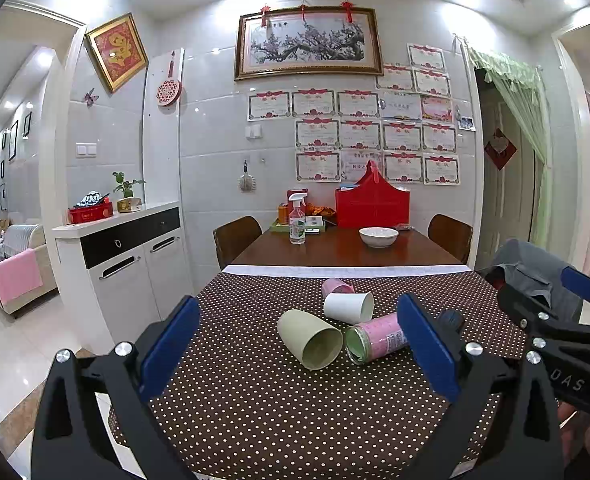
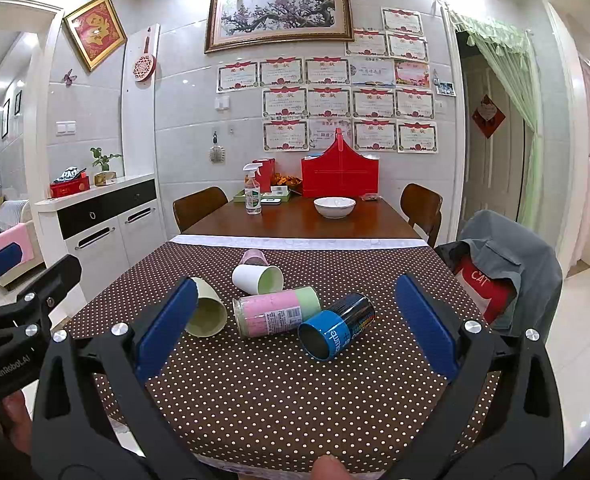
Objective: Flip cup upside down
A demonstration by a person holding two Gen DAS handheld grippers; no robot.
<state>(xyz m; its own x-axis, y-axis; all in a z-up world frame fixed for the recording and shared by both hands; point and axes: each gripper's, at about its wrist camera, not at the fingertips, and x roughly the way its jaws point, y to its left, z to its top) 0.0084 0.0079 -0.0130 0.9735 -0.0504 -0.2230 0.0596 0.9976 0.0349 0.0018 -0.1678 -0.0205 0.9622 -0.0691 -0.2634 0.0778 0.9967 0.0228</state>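
Note:
Several cups lie on their sides on the brown dotted tablecloth [image 1: 255, 400]. A pale green cup [image 1: 310, 339] [image 2: 205, 309] lies nearest the left, mouth toward me. A pink and green cup [image 1: 375, 338] [image 2: 275, 312] lies beside it. A white cup [image 1: 348, 306] [image 2: 257, 278] and a small pink cup [image 1: 337, 286] [image 2: 253, 257] lie behind. A blue and black cup [image 2: 335, 326] lies at the right. My left gripper [image 1: 299, 344] is open and empty in front of the pale green cup. My right gripper [image 2: 295, 326] is open and empty in front of the blue cup.
A white bowl [image 1: 378, 236], a spray bottle [image 1: 297, 218] and a red basket [image 1: 372, 200] stand at the far end of the wooden table. Chairs stand on both sides; one at the right carries a grey jacket [image 2: 507, 264]. A white cabinet [image 1: 127, 256] is at the left.

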